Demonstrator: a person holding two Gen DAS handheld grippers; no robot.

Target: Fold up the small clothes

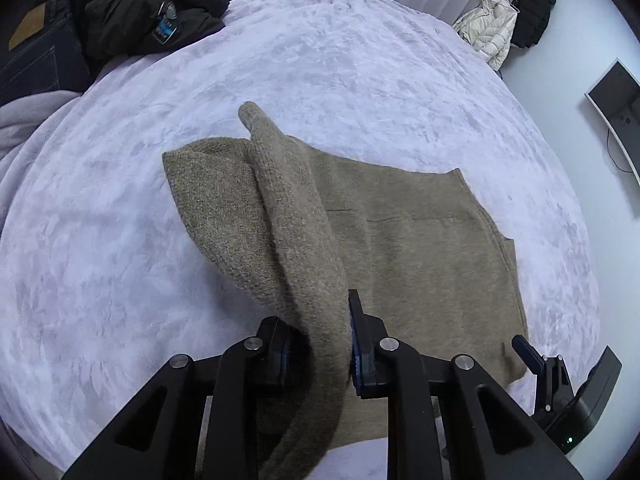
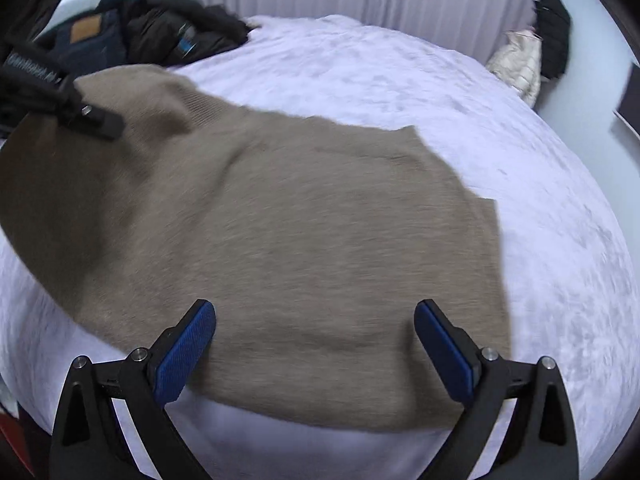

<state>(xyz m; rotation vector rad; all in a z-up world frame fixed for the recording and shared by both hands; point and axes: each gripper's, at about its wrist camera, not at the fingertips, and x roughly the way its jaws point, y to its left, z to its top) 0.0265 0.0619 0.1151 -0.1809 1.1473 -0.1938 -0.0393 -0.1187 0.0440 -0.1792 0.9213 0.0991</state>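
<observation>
A tan knitted sweater (image 1: 420, 248) lies spread on a lilac plush bed cover (image 1: 360, 60). My left gripper (image 1: 316, 312) is shut on a long fold of the sweater, a sleeve or side edge. The fold is lifted off the bed and trails back to a tip (image 1: 250, 114). In the right wrist view the sweater (image 2: 300, 220) fills the middle. My right gripper (image 2: 315, 306) hangs open just above its near hem, with nothing between the blue pads (image 2: 184, 348). The left gripper (image 2: 96, 120) shows at the upper left of that view, over the sweater's far corner.
A heap of dark jackets (image 1: 140, 12) and jeans (image 1: 36, 48) sits at the bed's far left corner. Coats (image 1: 492, 28) hang by the curtain at the back right. A monitor (image 1: 616, 96) stands against the right wall. The bed's near edge (image 2: 280, 440) lies right below the hem.
</observation>
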